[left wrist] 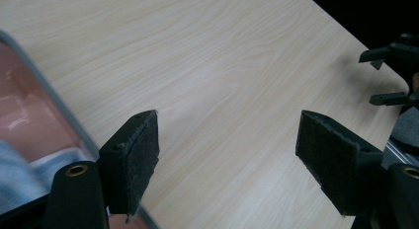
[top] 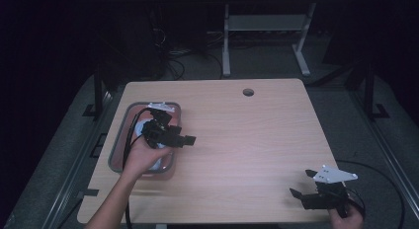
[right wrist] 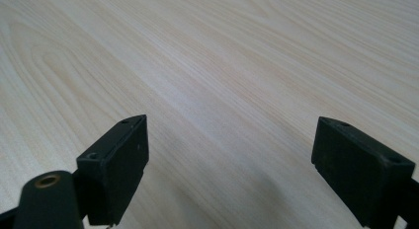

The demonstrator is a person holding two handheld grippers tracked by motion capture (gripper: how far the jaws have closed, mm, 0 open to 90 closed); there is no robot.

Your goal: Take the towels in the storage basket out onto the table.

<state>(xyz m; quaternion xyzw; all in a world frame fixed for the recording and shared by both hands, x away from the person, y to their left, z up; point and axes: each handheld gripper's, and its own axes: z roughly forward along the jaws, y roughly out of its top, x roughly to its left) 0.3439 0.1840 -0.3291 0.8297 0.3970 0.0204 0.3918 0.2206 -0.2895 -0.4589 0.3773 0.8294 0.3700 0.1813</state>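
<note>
A grey-rimmed tray (top: 114, 146) with a reddish inside sits on the left of the light wooden table (top: 242, 140). Something pale blue and white (top: 143, 127) lies in it, partly hidden by my hand. My left gripper (top: 181, 133) hovers over the tray's right side, open and empty, its jaws pointing right. In the left gripper view the open gripper (left wrist: 230, 123) frames bare wood, with the tray rim (left wrist: 64, 115) and the pale blue thing (left wrist: 20, 170) at the left. My right gripper (top: 303, 183) stands open near the front right corner, over bare wood (right wrist: 232, 125).
A round cable hole (top: 248, 92) sits near the table's far edge. The left gripper view shows the right gripper (left wrist: 383, 76) far off by the table edge. Cables trail from both grippers. Desk legs (top: 226, 46) stand on the dark floor beyond the table.
</note>
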